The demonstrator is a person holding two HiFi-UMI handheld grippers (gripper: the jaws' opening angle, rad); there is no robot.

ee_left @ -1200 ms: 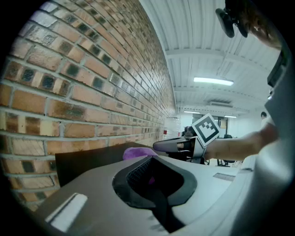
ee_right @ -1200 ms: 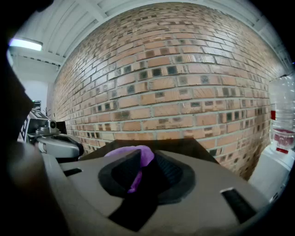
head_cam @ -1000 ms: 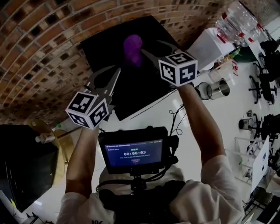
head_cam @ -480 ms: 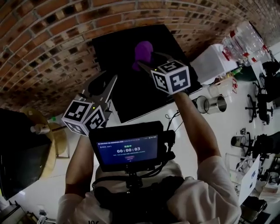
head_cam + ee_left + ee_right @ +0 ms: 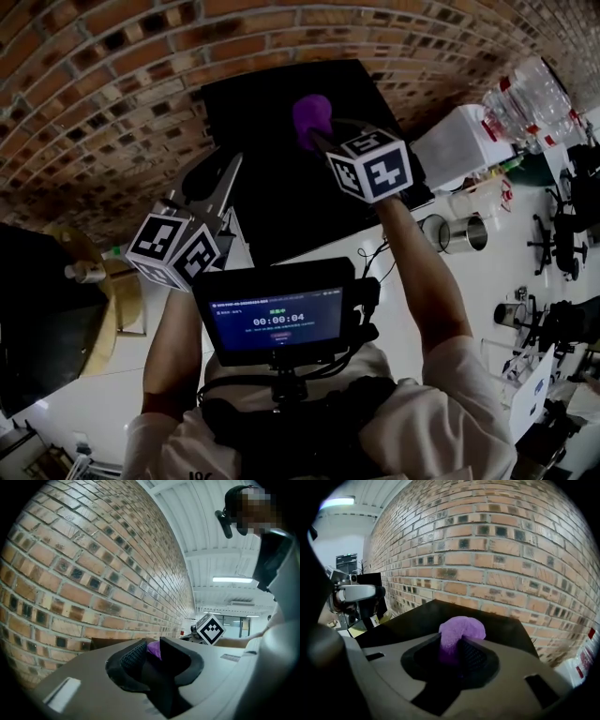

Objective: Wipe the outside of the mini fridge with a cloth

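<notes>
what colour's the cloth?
Purple. The cloth shows best in the right gripper view.

White floor (image 5: 497, 262) carrying a black mini fridge (image 5: 272, 197), two metal cans (image 5: 469, 234) and possibly a white cabinet (image 5: 459, 141).

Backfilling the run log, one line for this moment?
right gripper: jaws just closed onto fluffy purple cloth over black mini fridge | left gripper: jaws just narrowed, apart, empty
</notes>
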